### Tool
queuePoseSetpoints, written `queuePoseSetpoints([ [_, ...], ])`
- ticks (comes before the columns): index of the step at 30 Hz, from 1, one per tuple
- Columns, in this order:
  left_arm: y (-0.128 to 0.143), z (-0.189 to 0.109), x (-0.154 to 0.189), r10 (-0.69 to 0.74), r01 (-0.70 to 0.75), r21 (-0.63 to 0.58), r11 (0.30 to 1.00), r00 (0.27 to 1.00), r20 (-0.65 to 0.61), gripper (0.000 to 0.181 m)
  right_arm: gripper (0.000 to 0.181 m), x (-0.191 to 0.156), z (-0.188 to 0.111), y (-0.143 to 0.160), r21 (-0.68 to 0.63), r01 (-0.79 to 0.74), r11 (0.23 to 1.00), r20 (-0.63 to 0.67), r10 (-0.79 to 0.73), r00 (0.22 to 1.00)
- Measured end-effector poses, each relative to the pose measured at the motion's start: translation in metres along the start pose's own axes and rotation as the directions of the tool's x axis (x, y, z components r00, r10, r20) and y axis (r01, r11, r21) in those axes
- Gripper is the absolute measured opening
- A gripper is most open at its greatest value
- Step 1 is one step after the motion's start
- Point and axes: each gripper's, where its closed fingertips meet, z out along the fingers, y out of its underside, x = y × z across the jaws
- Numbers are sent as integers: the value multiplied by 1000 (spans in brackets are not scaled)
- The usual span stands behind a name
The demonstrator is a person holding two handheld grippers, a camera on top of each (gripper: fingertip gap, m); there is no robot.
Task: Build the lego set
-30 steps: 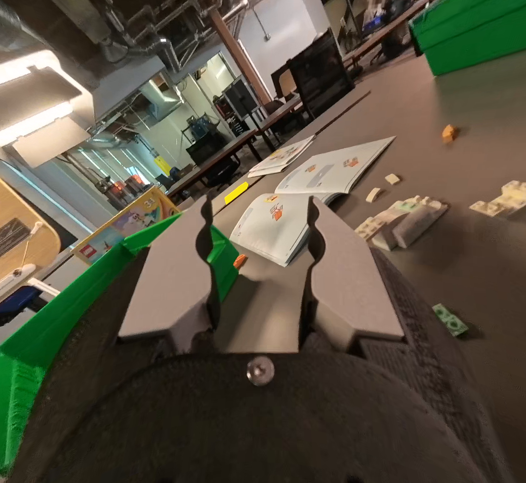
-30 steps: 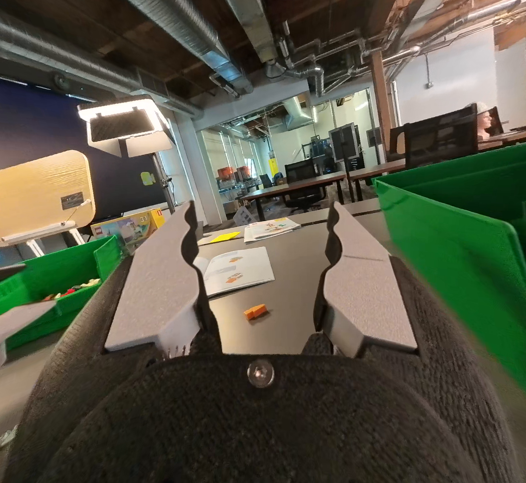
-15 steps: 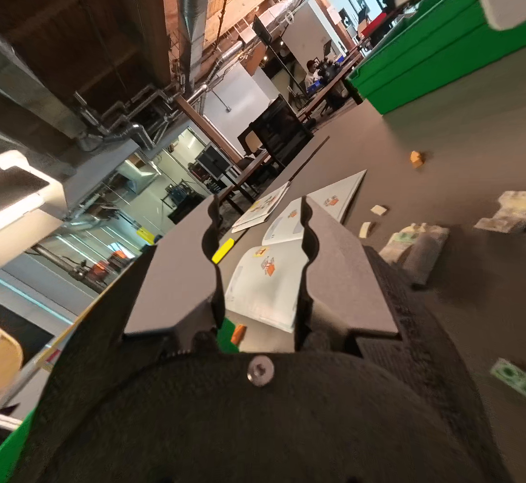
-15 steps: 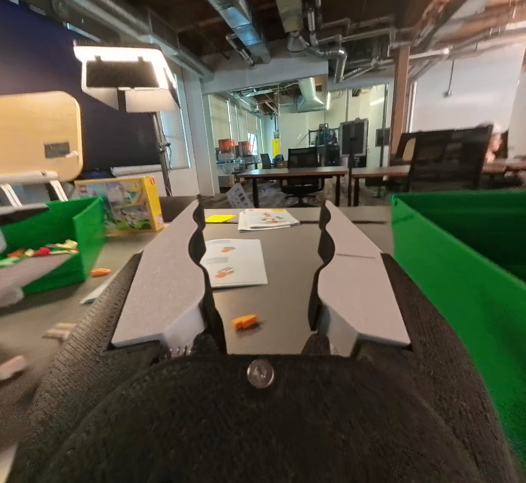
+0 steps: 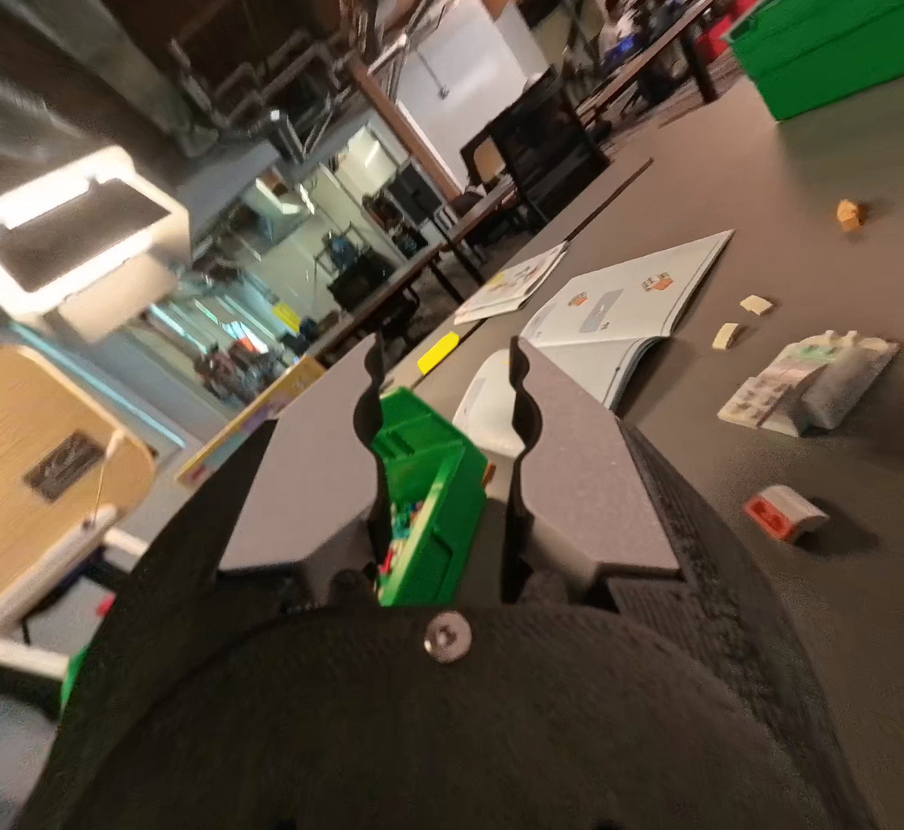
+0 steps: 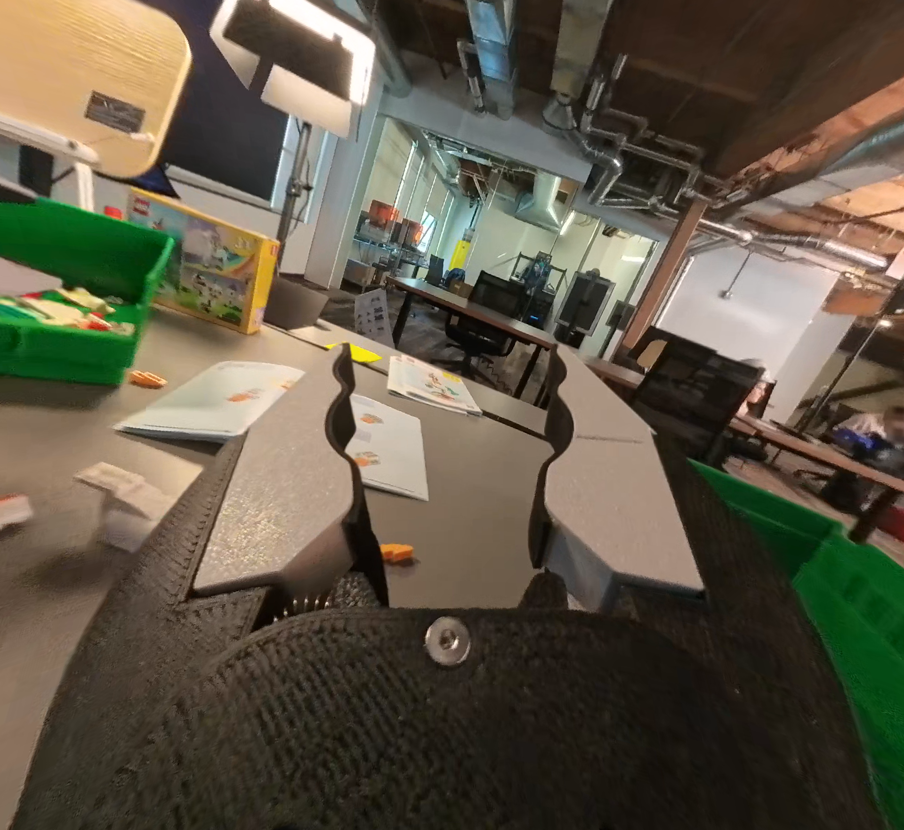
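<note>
Both grippers are spread wide and grasp nothing; left gripper [image 5: 442,356] frames one green bin [image 5: 430,478] of loose bricks at frame centre; right gripper [image 6: 452,363] frames one orange brick [image 6: 396,551] low between its fingers; two open instruction booklets [image 6: 210,402] lie left.

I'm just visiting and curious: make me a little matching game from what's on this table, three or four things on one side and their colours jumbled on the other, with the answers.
Things:
1. bin of loose bricks
2. sticky note
3. small brick between the right gripper fingers' view
4. open instruction booklet

Colours:
A. orange
B. white
C. green
D. yellow

Pairs: 1-C, 2-D, 3-A, 4-B
</note>
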Motion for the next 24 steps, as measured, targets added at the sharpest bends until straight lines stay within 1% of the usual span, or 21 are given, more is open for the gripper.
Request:
queuePoseSetpoints([
  [2, -2, -22, -10, -112, 113, -63, 992, 994, 16, 53, 79, -1, -18, -13, -16, -47, 999, 0, 47, 999],
  [4, -4, -45, -16, -190, 193, -78, 978, 981, 40, 54, 79, -1, -33, -18, -29, -74, 997, -3, 74, 997],
  [5, -6, -54, -16, -203, 205, -78, 976, 978, 38, 55, 78, 0, -37, -19, -27, -68, 997, -2, 68, 998],
  [7, -9, -66, -15, -167, 168, -68, 983, 986, 31, 56, 78, 2, -37, -18, -22, -51, 998, 2, 51, 999],
  [10, -15, -68, -17, -92, 93, -33, 995, 995, 34, 56, 78, 3, -19, -19, 2, -51, 999, 25, 51, 998],
  [13, -18, -45, -10, -43, 43, 5, 999, 999, 6, 63, 78, 2, 7, -10, 32, -41, 999, 52, 40, 998],
  [15, -16, -19, -10, 46, -49, 64, 997, 998, 40, 62, 78, 2, 25, 8, 39, -16, 999, 61, 13, 998],
  [16, -14, -6, -8, 63, -67, 93, 993, 997, 49, 61, 79, 3, 33, 20, 38, -7, 999, 69, 4, 998],
  [17, -14, 8, -2, 52, -55, 123, 991, 998, 26, 61, 79, 4, 40, 30, 43, -1, 999, 79, -3, 997],
  [18, -16, 19, 9, 26, -22, 155, 988, 999, -24, 64, 79, 5, 44, 38, 52, 6, 999, 89, -11, 996],
  [19, -20, 27, 21, 3, 12, 190, 982, 997, -81, 66, 79, 6, 47, 45, 60, 10, 998, 96, -16, 995],
  [21, -23, 39, 34, -18, 48, 231, 972, 991, -133, 66, 77, 8, 47, 53, 77, 31, 997, 110, -39, 993],
  [23, -20, 49, 41, -32, 74, 234, 969, 984, -176, 65, 66, 17, 42, 44, 132, 82, 988, 65, -91, 994],
  [24, -17, 53, 40, -40, 82, 231, 970, 983, -181, 65, 66, 18, 39, 37, 157, 84, 984, 69, -96, 993],
])
